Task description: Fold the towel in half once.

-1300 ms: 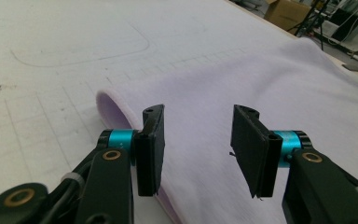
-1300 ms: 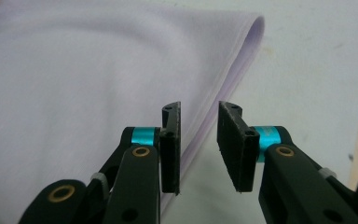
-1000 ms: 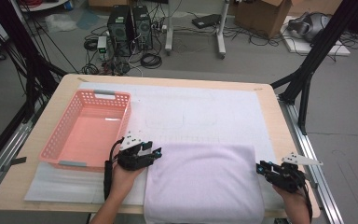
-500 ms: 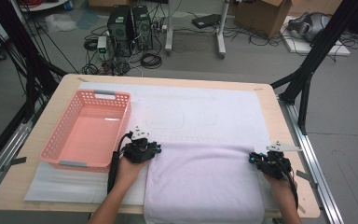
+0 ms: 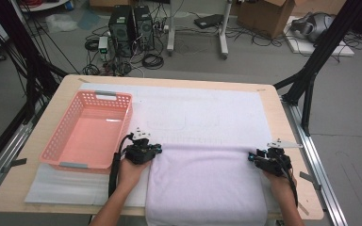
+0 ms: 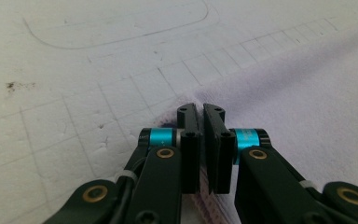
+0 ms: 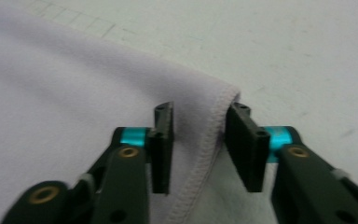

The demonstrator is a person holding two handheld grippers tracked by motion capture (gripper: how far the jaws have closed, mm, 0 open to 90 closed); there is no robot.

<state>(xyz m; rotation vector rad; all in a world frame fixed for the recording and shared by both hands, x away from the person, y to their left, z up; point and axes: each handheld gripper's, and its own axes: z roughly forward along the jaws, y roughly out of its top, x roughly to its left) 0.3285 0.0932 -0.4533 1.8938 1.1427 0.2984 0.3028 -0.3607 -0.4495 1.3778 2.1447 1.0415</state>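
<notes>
Tongs at towel corners

A lab: 2 computer towers on a grey floor amid tangled cables, cardboard boxes, black rig struts framing the wooden table.

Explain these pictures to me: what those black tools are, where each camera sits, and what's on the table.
A person works at a table, holding a hand-held tool with two jaws in each hand. The high view looks down from above; the other two cameras ride on the tools and look along their jaws. On the table lie a white mat, an empty pink basket and a folded pale lilac towel. The left gripper has pinched shut on the towel's far left corner. The right gripper straddles the far right corner's hem with its jaws apart; they have just been opening, so nothing is gripped there yet.
</notes>
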